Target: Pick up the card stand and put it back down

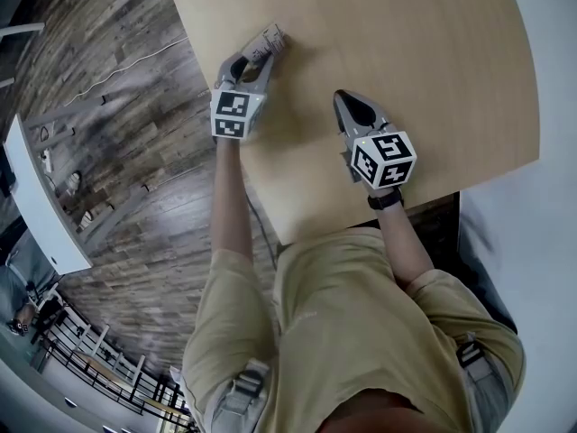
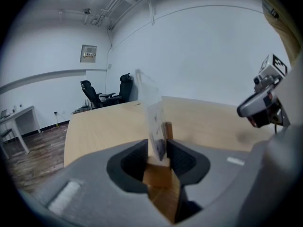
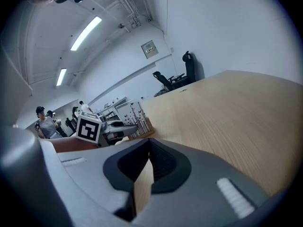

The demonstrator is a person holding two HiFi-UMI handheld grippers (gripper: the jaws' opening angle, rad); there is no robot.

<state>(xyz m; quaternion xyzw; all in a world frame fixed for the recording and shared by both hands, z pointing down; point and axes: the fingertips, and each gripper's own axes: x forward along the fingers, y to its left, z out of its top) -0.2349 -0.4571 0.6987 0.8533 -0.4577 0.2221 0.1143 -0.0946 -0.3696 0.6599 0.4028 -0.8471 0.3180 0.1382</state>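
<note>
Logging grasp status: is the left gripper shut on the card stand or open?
Shut on it: pads of the left gripper press the wooden base of the card stand from both sides.

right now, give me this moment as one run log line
left claw: shut on card stand | right claw: shut, empty, over table | card stand on table or lifted: unclear

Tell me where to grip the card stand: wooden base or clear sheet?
The card stand's wooden base, coming along the sheet's edge, one pad per flat side, as the left gripper does now. The upright clear sheet looks thin and slippery.
</note>
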